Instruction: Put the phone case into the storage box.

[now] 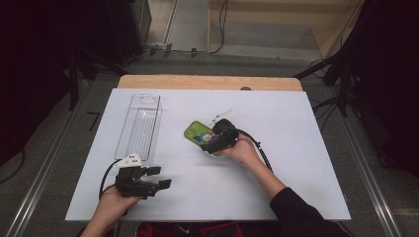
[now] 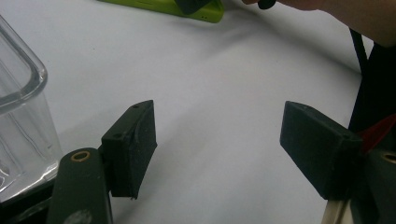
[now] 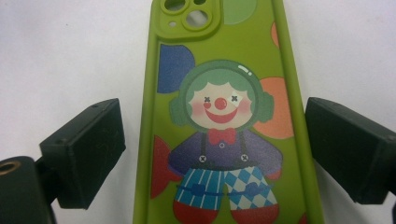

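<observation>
Right gripper (image 3: 215,154) fingers apart astride the green phone case (image 3: 219,116) (clown print); left gripper (image 2: 219,144) fingers apart

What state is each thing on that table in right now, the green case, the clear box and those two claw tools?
Green phone case: flat on the table, clown print up, not gripped.
Clear plastic box: upright, empty.
Left gripper: open, nothing between its jaws.
Right gripper: open, jaws either side of the case, not touching.

Overhead view; two close tongs-mounted cameras
</observation>
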Demonstrator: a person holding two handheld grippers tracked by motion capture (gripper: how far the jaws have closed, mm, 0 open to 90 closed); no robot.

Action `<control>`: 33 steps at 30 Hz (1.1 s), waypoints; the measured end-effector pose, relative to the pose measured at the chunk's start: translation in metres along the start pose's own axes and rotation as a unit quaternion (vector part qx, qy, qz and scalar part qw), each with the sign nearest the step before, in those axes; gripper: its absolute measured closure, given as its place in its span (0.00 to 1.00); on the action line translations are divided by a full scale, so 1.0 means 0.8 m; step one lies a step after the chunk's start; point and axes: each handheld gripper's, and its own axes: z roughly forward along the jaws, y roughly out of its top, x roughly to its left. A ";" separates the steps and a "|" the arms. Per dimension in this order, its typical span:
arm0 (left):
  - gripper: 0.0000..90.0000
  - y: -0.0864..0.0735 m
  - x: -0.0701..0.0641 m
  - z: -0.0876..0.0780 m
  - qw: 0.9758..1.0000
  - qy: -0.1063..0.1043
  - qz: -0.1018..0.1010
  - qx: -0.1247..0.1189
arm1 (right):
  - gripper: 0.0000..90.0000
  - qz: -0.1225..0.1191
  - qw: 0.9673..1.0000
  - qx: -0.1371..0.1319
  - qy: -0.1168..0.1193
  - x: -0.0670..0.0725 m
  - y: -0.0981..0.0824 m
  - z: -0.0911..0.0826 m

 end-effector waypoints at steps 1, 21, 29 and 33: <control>0.31 0.000 0.000 0.000 1.000 0.001 0.000 0.001 | 0.06 -0.002 1.000 0.002 -0.003 0.001 0.000 0.000; 0.31 0.000 -0.001 0.000 1.000 0.000 -0.002 0.001 | 0.16 -0.034 0.999 -0.001 -0.042 0.008 -0.004 0.001; 0.31 0.000 0.000 0.000 1.000 0.000 -0.001 0.001 | 0.16 -0.026 0.999 -0.001 -0.036 0.006 -0.003 -0.001; 0.31 0.000 0.000 0.000 1.000 0.000 -0.002 0.001 | 0.16 -0.013 1.000 -0.010 -0.024 0.003 -0.003 -0.002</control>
